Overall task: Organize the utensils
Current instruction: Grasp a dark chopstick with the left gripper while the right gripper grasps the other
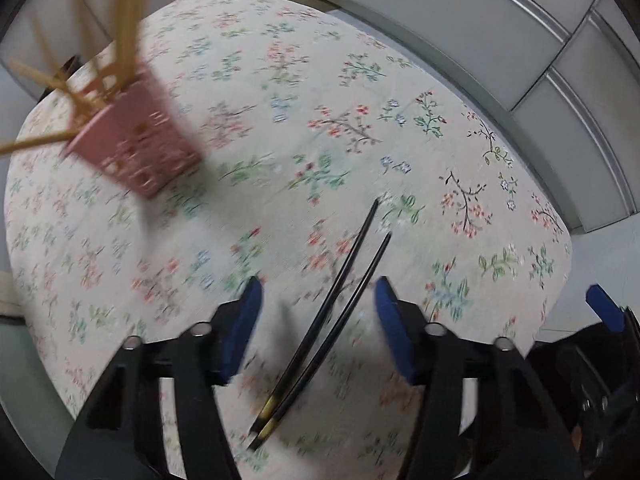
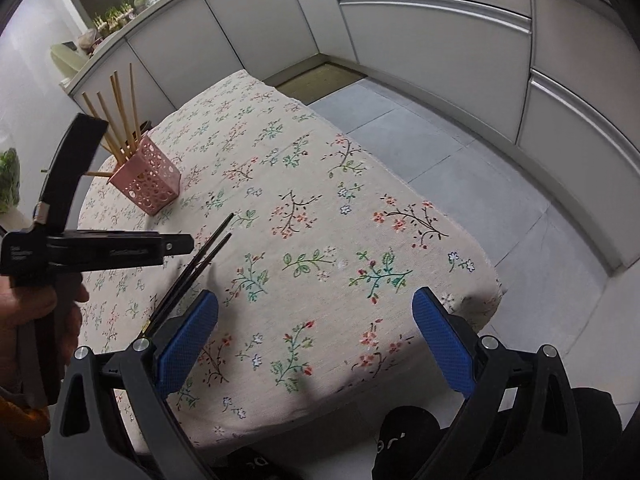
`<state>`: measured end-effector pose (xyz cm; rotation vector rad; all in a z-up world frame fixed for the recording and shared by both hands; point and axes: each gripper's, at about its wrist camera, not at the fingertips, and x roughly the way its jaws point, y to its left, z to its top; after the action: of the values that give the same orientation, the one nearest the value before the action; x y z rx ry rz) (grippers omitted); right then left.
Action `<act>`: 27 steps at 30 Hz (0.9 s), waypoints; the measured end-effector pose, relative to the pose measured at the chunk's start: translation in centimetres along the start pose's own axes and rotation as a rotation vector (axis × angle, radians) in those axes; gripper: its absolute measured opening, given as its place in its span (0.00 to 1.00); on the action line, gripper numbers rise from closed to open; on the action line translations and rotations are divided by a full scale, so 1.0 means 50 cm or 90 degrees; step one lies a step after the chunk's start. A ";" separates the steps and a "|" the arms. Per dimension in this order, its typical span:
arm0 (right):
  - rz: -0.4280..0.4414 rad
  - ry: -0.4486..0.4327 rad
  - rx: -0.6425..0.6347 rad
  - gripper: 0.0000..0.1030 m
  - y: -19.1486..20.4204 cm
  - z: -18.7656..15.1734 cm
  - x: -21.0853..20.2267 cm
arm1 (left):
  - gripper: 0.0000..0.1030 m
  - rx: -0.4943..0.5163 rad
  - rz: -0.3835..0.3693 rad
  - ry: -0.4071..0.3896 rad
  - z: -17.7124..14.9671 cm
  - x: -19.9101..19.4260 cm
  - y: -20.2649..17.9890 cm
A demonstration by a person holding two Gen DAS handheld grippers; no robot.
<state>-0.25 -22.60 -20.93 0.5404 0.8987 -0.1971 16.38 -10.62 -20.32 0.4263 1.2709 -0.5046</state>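
Left wrist view: looking down steeply and forward from close above the near part of the table (image 1: 280, 80), between the fingers of the left gripper (image 1: 318, 320), toward the far edge and the cabinet fronts (image 1: 460, 12) beyond; blurred on the left side. Right wrist view: set higher and farther back, beyond the table's near right corner, facing along the cloth toward the far left corner past the right gripper (image 2: 316, 340). Shared by both: the floral tabletop, the black chopsticks (image 1: 340, 300) near the near edge, the pink holder (image 2: 146, 180) toward the far left, the cabinets. Left gripper (image 2: 100, 246) seen side-on at the left edge of the right view.
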 end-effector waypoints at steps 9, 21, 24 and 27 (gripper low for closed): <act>-0.001 0.007 0.023 0.92 -0.028 0.014 0.010 | 0.25 0.052 0.004 0.057 0.055 0.053 -0.028; -0.018 0.015 0.020 0.92 -0.024 0.018 0.015 | 0.08 0.095 -0.022 0.084 0.069 0.076 -0.046; -0.029 0.021 0.014 0.92 -0.010 0.031 0.018 | 0.07 0.075 -0.037 0.069 0.058 0.071 -0.038; -0.072 0.040 -0.025 0.92 0.028 0.050 0.038 | 0.04 0.043 -0.033 0.015 0.012 0.056 -0.001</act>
<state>3.20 -22.63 -20.68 0.4622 0.9926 -0.2664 17.43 -11.35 -22.90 0.4575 1.2933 -0.5895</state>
